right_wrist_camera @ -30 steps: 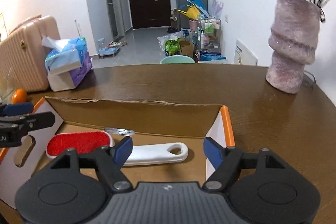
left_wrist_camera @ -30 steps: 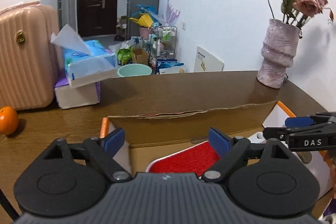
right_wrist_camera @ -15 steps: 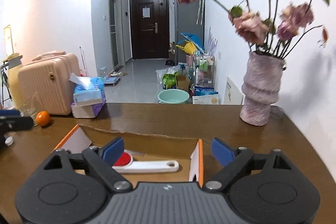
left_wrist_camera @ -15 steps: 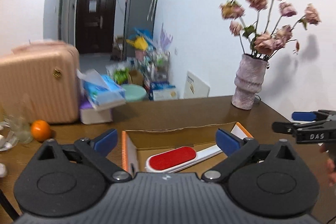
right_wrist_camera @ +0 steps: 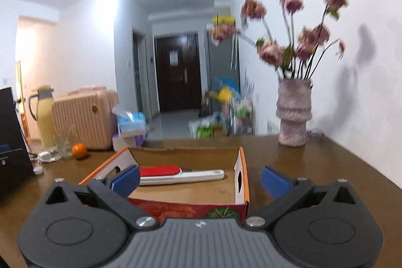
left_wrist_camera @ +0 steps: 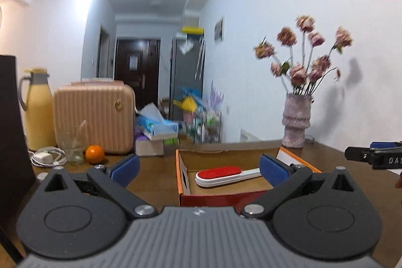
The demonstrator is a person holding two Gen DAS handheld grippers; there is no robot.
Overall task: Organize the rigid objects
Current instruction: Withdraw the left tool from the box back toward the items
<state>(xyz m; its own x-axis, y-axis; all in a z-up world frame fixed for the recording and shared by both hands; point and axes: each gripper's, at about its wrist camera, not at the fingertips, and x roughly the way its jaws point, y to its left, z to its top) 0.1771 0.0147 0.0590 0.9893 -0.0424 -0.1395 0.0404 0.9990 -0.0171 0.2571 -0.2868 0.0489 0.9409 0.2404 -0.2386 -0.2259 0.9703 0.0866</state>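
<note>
A brush [left_wrist_camera: 223, 175] is lying in the box [left_wrist_camera: 181, 177] on the table [right_wrist_camera: 314, 167]. The vase [right_wrist_camera: 294, 114] is standing behind the box to the right. An orange [right_wrist_camera: 79, 150], a glass [left_wrist_camera: 69, 142] (just beside it) and a suitcase [left_wrist_camera: 94, 117] are sitting to the left.

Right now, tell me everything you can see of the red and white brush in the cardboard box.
The brush lies flat on the floor of the open cardboard box, the only thing visible in there. It has a white, plastic-looking body, an oblong red fuzzy pad on its upper face, and a long flat white handle pointing toward the box's right wall. Nothing touches it but the box floor; neither gripper holds it.
</note>
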